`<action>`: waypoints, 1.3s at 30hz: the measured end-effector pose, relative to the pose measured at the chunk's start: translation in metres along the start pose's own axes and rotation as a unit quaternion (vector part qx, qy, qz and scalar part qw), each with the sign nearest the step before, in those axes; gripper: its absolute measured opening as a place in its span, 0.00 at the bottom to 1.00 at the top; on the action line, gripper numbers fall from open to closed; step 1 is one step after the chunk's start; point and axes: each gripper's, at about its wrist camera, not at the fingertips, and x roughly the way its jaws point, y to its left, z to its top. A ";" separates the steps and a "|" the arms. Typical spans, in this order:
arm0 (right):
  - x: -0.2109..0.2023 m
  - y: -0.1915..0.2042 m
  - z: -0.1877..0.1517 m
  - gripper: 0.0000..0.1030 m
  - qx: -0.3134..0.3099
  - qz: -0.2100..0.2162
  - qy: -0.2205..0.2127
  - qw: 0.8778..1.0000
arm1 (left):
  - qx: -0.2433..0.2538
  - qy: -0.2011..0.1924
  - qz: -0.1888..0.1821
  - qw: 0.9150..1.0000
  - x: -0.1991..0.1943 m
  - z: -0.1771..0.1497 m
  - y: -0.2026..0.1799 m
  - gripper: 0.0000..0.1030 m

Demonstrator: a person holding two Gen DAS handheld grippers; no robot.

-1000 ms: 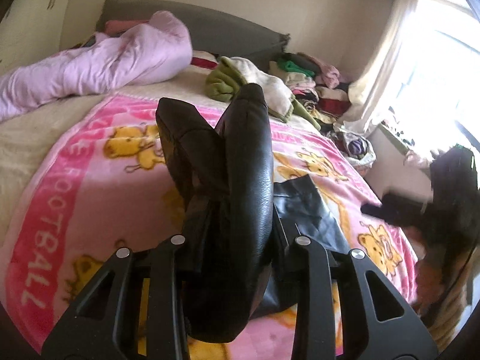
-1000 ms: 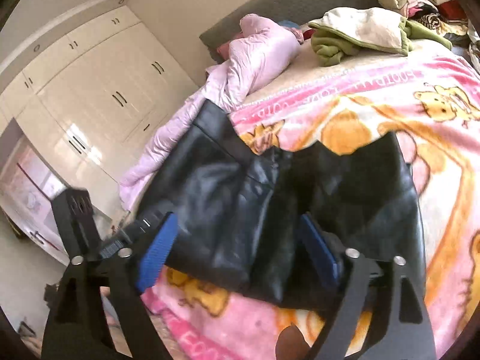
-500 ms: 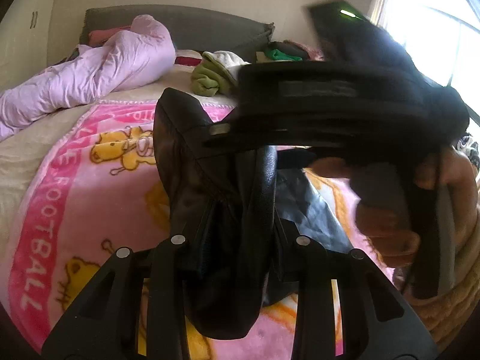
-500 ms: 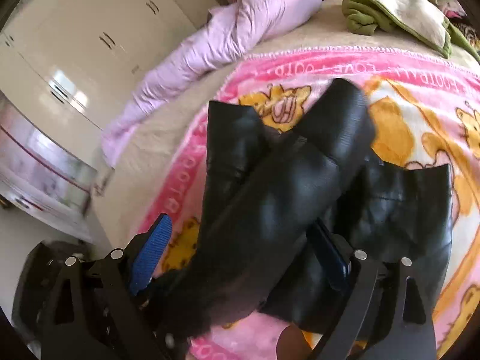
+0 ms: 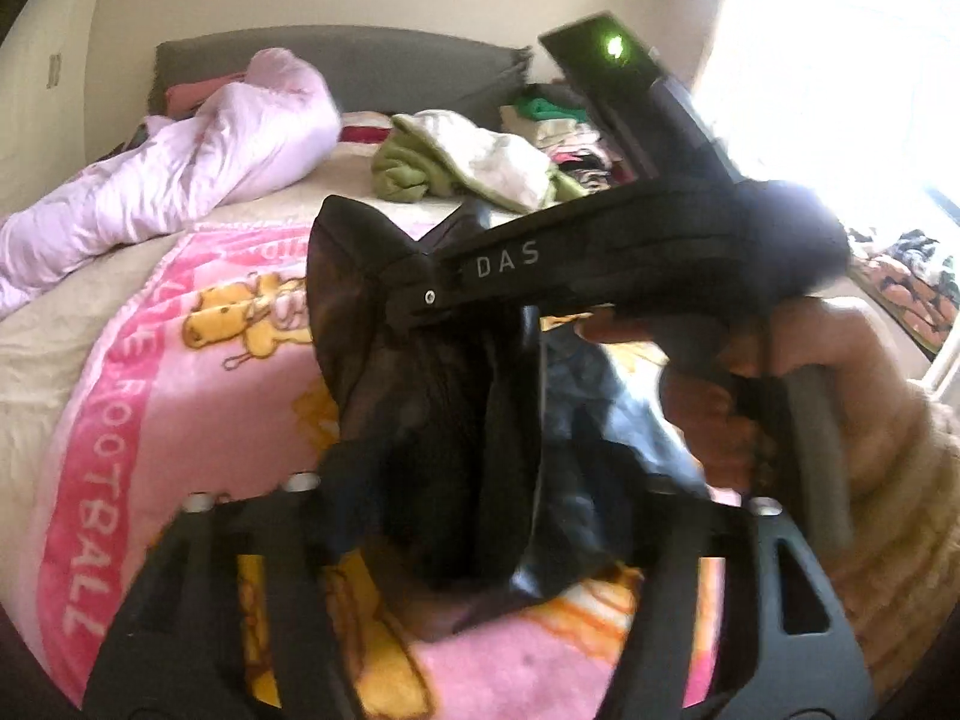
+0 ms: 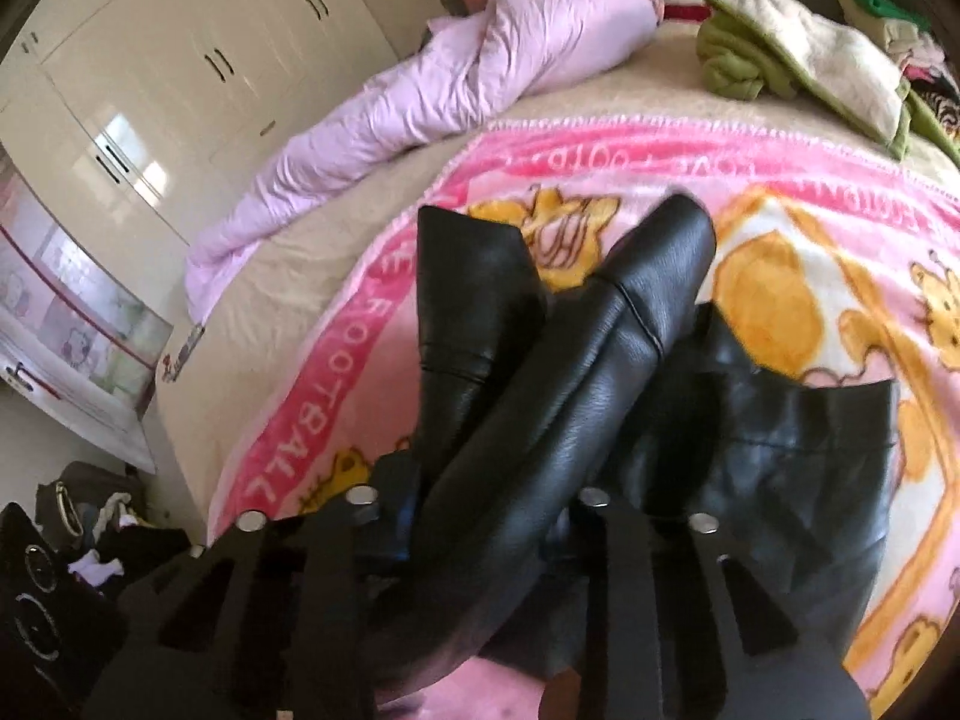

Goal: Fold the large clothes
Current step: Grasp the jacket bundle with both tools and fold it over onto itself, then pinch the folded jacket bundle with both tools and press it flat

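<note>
Bunched, glossy black leather jacket [image 6: 576,396]

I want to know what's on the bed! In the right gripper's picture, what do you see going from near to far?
Black leather garment → pink cartoon blanket → lilac duvet and green-and-cream clothes at the far end.

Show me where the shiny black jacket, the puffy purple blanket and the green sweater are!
shiny black jacket [image 6: 570,396]: right wrist view, on the raised sleeve.
puffy purple blanket [image 6: 456,78]: right wrist view, on its bunched middle.
green sweater [image 5: 402,171]: left wrist view, on the green folds.
</note>
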 end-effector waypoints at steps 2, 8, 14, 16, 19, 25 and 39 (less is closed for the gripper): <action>-0.009 -0.012 -0.001 0.20 0.007 0.008 -0.011 1.000 | -0.001 -0.008 -0.026 1.000 -0.012 0.001 -0.005 0.63; -0.048 -0.060 -0.011 0.18 0.016 0.036 -0.050 0.998 | -0.034 -0.061 -0.048 0.996 -0.050 0.006 0.005 0.71; -0.078 -0.122 -0.033 0.18 0.044 0.057 -0.073 0.995 | -0.115 -0.011 -0.031 0.993 0.002 0.006 0.051 0.76; -0.084 -0.142 -0.041 0.18 0.058 0.067 -0.080 0.993 | -0.158 0.033 -0.059 0.985 0.039 -0.002 0.064 0.76; -0.086 -0.175 -0.059 0.18 0.084 0.076 -0.088 0.990 | -0.197 0.086 -0.106 0.971 0.093 -0.016 0.063 0.77; -0.065 -0.222 -0.087 0.69 0.161 0.045 -0.032 0.985 | -0.208 0.178 -0.126 0.954 0.158 -0.044 0.038 0.77; -0.039 -0.178 -0.049 0.16 0.137 -0.063 -0.044 0.988 | -0.157 0.166 -0.080 0.970 0.153 -0.035 0.024 0.78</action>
